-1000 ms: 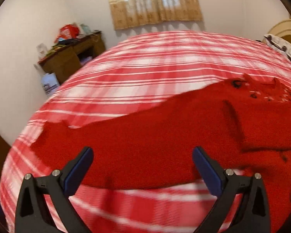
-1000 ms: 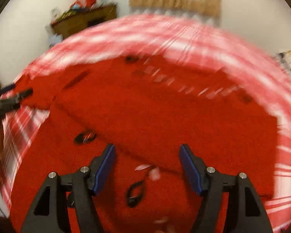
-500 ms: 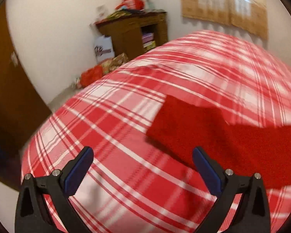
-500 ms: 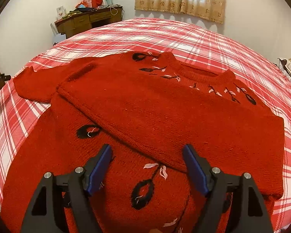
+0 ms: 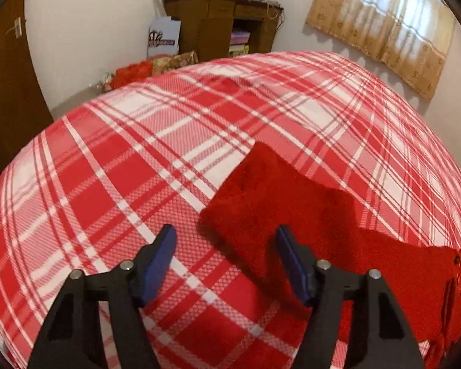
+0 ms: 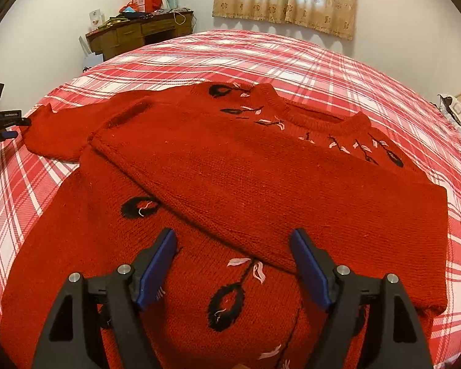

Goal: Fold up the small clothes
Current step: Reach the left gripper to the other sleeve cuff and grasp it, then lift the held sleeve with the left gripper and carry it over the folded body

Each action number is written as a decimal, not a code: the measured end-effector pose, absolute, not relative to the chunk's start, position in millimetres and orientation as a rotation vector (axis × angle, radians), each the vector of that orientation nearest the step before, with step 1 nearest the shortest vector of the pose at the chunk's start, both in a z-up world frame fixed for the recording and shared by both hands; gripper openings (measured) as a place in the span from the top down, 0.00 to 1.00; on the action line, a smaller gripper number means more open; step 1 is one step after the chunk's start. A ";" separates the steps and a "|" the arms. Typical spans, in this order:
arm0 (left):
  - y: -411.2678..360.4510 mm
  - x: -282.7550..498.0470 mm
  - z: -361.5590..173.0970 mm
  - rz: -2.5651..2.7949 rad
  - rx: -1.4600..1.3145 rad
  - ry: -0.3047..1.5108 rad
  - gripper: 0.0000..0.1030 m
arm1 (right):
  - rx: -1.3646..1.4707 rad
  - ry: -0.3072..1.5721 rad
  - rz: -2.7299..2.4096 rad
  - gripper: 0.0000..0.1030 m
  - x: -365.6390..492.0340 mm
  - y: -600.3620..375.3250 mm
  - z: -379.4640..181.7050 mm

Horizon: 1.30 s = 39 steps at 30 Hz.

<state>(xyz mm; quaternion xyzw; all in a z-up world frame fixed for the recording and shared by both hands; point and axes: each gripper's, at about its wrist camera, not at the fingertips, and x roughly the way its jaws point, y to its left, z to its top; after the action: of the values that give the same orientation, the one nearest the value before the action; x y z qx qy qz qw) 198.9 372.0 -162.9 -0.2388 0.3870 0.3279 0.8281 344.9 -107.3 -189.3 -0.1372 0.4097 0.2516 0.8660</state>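
The right gripper (image 6: 232, 261) hangs over the red sweater (image 6: 261, 184), jaws spread and holding nothing; the sweater lies flat on the plaid bedspread (image 6: 338, 70), one sleeve folded across its chest; the left gripper (image 5: 226, 255), jaws likewise spread, sits just short of the other sleeve's cuff (image 5: 255, 190), seemingly not touching it; beyond stand a wooden desk (image 5: 221, 21) and curtains (image 6: 285, 0).

**Left gripper above the sleeve end**

Left gripper (image 5: 226, 247) hangs over the plaid bed (image 5: 107, 178), fingers (image 5: 156, 261) spread wide, nothing between them. The red sweater's sleeve (image 5: 279, 196) lies flat, its cuff end just ahead of the right finger. Behind: wooden desk (image 5: 218, 27), white bag (image 5: 164, 38), curtain (image 5: 381, 27).
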 end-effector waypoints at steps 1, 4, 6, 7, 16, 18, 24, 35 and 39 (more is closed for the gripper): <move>371.6 200.2 -163.3 0.700 -0.499 0.810 0.34 | -0.288 0.858 0.527 0.24 344.9 -107.3 -189.3; 373.4 200.7 -163.5 0.688 -0.511 0.756 0.72 | -0.288 0.858 0.527 0.24 344.9 -107.4 -189.3; 376.6 200.6 -164.9 0.656 -0.548 0.750 0.82 | -0.287 0.858 0.528 0.24 344.9 -107.4 -189.3; 377.2 199.2 -164.0 0.645 -0.560 0.740 0.84 | -0.287 0.858 0.528 0.24 344.8 -107.4 -189.4; 360.3 176.4 -120.7 0.547 -0.535 0.602 0.87 | -0.287 0.859 0.528 0.24 345.0 -107.2 -189.6; 359.4 172.2 -109.3 0.525 -0.548 0.559 0.87 | -0.284 0.864 0.530 0.23 345.6 -107.1 -189.4; 341.6 178.6 -85.3 0.451 -0.545 0.540 0.87 | -0.272 0.833 0.547 0.23 337.1 -110.8 -168.4; 268.8 205.0 -41.9 0.258 -0.487 0.509 0.87 | -0.071 0.800 0.499 0.23 329.3 -162.8 -116.3; 243.2 214.3 -29.5 0.183 -0.489 0.507 0.87 | 0.000 0.792 0.477 0.23 315.3 -200.1 -104.9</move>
<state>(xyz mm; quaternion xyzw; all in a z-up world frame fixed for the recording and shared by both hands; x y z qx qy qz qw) 214.2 243.2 -29.5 -0.2393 0.2482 0.0895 0.9344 315.3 -200.1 -104.9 0.0000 0.3821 0.2302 0.8950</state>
